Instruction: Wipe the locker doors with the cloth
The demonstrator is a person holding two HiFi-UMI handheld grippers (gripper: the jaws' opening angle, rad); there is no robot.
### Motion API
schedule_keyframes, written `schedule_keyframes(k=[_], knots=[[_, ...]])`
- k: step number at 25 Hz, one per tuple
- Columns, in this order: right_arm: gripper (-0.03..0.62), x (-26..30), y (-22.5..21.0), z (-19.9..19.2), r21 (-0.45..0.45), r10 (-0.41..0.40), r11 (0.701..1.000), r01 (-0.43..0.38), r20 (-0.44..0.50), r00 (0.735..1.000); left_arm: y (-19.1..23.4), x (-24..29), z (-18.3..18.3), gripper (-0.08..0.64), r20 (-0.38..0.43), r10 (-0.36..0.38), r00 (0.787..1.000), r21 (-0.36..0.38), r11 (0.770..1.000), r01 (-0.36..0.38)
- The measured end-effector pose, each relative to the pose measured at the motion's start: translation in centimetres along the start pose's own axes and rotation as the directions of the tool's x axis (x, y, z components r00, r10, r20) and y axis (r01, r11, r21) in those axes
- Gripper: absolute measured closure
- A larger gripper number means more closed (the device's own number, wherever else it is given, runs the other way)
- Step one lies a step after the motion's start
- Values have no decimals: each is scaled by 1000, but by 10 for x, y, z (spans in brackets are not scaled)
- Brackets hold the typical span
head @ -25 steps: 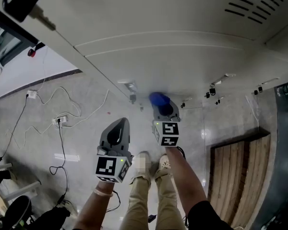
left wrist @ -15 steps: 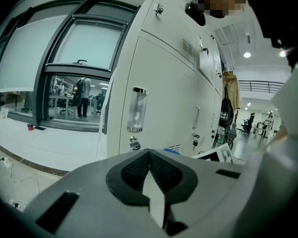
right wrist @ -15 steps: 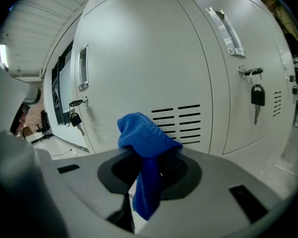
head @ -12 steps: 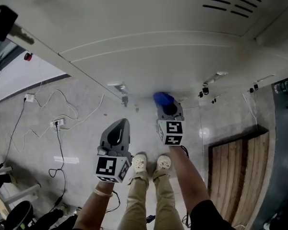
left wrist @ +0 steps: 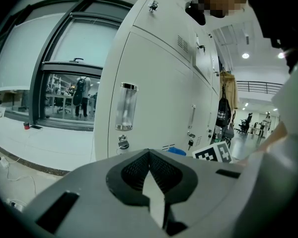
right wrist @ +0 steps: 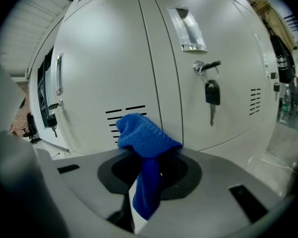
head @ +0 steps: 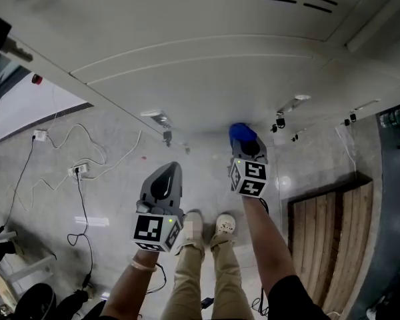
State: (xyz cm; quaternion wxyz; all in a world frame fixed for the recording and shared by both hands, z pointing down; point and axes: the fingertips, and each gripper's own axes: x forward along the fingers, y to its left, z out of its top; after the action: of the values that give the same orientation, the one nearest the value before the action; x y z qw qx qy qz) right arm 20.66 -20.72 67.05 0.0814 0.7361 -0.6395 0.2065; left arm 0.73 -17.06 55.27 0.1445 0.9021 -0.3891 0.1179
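My right gripper [head: 244, 141] is shut on a blue cloth [head: 241, 132], whose bunched end pokes out toward the pale locker door [head: 207, 92]. In the right gripper view the blue cloth [right wrist: 145, 143] hangs through the jaws in front of a lower locker door [right wrist: 109, 68] with vent slots [right wrist: 125, 114]. My left gripper [head: 163, 185] hangs lower and to the left, away from the lockers, jaws together with nothing in them. In the left gripper view the left gripper [left wrist: 150, 177] faces the locker row [left wrist: 154, 93] from the side.
A key [right wrist: 211, 95] dangles from the lock of the neighbouring door, under a clear handle [right wrist: 187, 29]. Cables and a power strip [head: 80, 169] lie on the floor at left. A wooden panel [head: 323, 239] is at right. The person's shoes [head: 210, 227] are below the grippers.
My right gripper with the cloth has slid to the right along the base of the locker door. The left gripper has stayed about where it was.
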Motion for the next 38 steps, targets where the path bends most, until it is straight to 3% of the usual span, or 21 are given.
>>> schedule_keyframes(k=[9,25,29,35,38], knots=[[505,-5,-37,2,61,-102,993,102,6,995,-2,-3,-1,554,3,3,1000,-1,1000,-3],[505,-7,-40,3,36,-88,995,88,-5,996,-7,-4,-7,554,-21,9,1000,-9,1000,-9],[505,-12,-46,2,40,-105,994,105,-12,994,-8,-1,1,554,6,7,1000,1,1000,-7],[505,-37,-38,5,0,-74,997,74,-16,997,-12,1,-2,554,-5,10,1000,-7,1000,-10],[505,-58,-37,14,32,-74,997,74,-3,997,-20,4,1,554,12,4,1000,-19,1000,-4]])
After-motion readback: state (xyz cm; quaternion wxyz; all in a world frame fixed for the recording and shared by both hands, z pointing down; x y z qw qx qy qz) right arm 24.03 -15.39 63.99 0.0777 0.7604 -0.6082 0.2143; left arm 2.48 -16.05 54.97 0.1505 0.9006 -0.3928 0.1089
